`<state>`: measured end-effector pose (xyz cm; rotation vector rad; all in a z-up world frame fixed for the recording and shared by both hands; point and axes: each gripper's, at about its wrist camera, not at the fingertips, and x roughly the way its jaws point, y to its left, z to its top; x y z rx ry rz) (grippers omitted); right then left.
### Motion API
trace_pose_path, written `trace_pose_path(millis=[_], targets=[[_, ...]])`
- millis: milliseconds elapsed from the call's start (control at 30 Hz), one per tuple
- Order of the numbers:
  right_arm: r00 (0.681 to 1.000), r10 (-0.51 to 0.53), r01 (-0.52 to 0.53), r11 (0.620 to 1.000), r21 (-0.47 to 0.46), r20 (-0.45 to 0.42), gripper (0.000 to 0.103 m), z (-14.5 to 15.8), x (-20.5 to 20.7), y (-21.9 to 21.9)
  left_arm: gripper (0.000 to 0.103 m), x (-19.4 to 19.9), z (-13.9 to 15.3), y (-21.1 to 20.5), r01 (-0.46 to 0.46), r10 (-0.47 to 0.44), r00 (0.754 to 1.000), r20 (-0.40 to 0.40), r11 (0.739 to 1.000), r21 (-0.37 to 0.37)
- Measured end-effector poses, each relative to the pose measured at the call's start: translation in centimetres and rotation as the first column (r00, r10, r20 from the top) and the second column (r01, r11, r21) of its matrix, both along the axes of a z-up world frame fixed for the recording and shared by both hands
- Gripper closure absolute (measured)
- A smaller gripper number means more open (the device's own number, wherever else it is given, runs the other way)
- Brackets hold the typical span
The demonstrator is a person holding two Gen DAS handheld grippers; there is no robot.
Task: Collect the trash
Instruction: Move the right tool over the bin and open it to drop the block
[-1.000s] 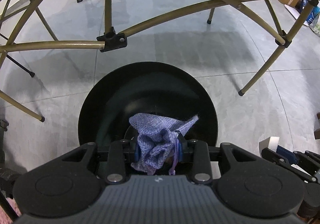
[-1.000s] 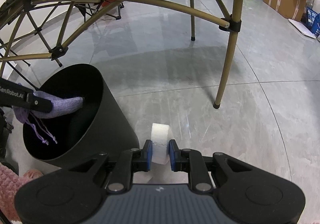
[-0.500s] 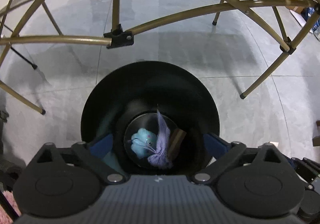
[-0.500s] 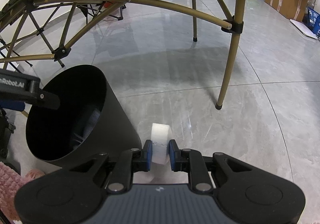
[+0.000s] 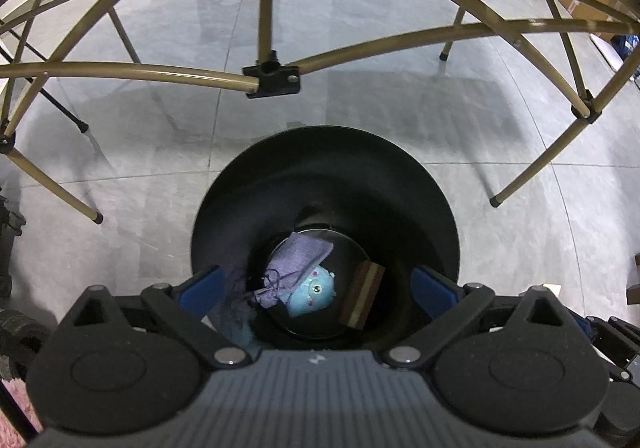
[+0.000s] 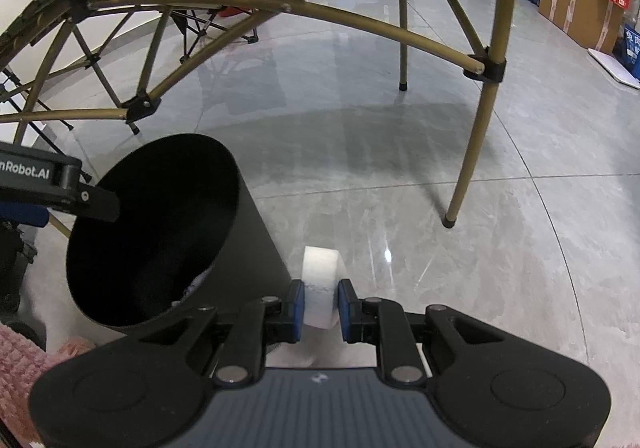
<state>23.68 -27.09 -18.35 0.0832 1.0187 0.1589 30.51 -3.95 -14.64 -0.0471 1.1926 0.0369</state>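
A black round trash bin stands on the grey floor; it also shows in the right wrist view. At its bottom lie a purple cloth pouch, a light blue plush toy and a brown block. My left gripper is open and empty above the bin's mouth. My right gripper is shut on a white roll, held just right of the bin.
Gold folding-frame legs and crossbars arch over the bin. A folding chair stands at the back. Cardboard boxes sit at the far right. Something pink and fuzzy lies at the lower left.
My left gripper opened and let go of the purple pouch, which fell to the bottom of the bin. My right gripper kept its hold on the white roll and barely moved.
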Motion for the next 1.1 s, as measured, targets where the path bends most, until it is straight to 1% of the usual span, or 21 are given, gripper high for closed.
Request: trace_pose_path(millis=[300,633,833,1100], targets=[[0.998,0.059,-0.059,0.998,0.007,0.026,0.086,1.3,0.5,3.3,0.001,-0.9,1.0,3.3,-0.059,0.059,0.998,0.038,0.998,0.001],[0.989,0.140,-0.140,0.990,0.004,0.046,0.086,2.4,1.2,8.0,0.001,-2.4,2.2,7.7,-0.130,0.129,0.988,0.083,0.992,0.007],[0.986,0.167,-0.168,0.986,0.006,0.027,0.086,2.1,2.0,10.5,0.001,-3.3,2.8,9.9,-0.163,0.162,0.981,0.103,0.987,0.002],[0.984,0.178,-0.177,0.984,0.015,-0.008,0.086,1.5,3.2,12.9,0.001,-4.2,2.6,12.2,-0.190,0.187,0.976,0.108,0.982,0.012]])
